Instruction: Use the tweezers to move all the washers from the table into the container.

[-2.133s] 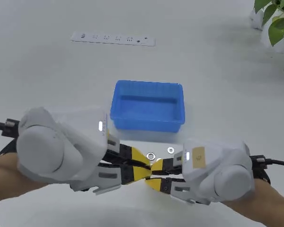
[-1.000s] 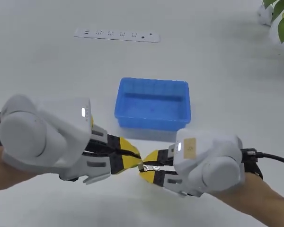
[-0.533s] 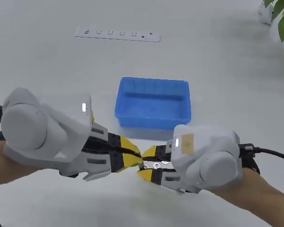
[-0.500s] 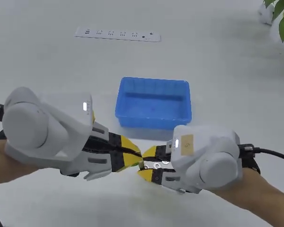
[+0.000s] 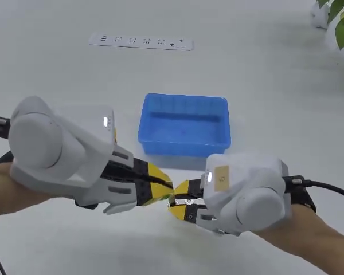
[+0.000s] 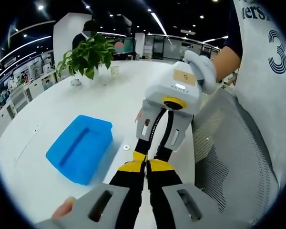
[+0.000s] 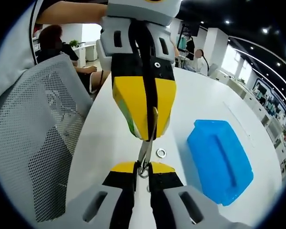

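Step in hand: the pick, not the carry. Both grippers sit low over the table (image 5: pixel 264 86), nose to nose, just short of the container (image 5: pixel 180 148).

Left gripper (image 5: pixel 164 188): jaws together, clamped on the tweezers (image 7: pixel 148 143). In the right gripper view the thin steel blade comes out of the seam between its yellow tips and runs down toward my other jaws.

Right gripper (image 7: pixel 143 168): jaws drawn close on either side of the tweezers' tip end. Whether they actually press the blades, I cannot tell.

A small ring (image 7: pixel 143 172) sits right at the tweezers' tip, between the right jaws. It is likely a washer. Whether it is pinched or only lying under the tip is unclear.

One washer (image 7: pixel 160 152) lies flat on the table just beside the tips, on the container side, touching nothing.

The container is open side up, with its near wall facing me. Its floor reads plain blue in the head view, though a washer could be lost at this size. I judge the job early.

Next move, as I reckon it:
- Make sure the tips have the ring before lifting.
- Raise both grippers as one so the squeeze does not slacken.
- Clear the near wall, then let go over the floor.

Thin flat metal on a smooth top is apt to skate or flip out.
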The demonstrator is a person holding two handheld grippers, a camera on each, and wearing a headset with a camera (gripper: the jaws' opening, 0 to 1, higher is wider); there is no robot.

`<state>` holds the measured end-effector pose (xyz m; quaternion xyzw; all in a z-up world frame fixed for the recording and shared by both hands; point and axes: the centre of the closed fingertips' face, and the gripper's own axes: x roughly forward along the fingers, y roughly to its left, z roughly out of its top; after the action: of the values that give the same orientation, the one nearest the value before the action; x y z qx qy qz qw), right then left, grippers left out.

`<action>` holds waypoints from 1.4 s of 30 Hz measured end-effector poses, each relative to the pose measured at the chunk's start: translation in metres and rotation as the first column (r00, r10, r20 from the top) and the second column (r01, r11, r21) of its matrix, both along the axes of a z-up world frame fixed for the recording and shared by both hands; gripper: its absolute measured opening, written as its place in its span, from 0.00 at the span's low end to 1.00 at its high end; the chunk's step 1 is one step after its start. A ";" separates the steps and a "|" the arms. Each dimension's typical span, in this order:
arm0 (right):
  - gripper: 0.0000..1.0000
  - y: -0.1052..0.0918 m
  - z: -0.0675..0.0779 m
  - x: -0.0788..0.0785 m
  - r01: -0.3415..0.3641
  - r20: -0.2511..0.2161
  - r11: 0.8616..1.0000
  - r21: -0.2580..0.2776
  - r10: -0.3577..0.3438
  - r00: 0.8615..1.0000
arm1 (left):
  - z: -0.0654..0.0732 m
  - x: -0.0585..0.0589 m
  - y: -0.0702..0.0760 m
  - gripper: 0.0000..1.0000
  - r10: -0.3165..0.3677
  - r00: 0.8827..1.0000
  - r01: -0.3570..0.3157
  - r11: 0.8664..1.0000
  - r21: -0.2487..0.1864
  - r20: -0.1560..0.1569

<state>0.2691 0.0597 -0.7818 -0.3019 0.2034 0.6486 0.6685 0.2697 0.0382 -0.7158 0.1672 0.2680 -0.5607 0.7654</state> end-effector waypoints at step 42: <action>0.10 0.003 0.000 -0.003 -0.019 -0.086 0.999 0.035 0.022 0.996 | -0.001 -0.002 0.004 0.06 0.000 1.000 0.000 1.000 0.017 -0.011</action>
<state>0.2666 0.0628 -0.7819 -0.2643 0.2181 0.6712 0.6574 0.2675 0.0421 -0.7168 0.1707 0.2768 -0.5594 0.7624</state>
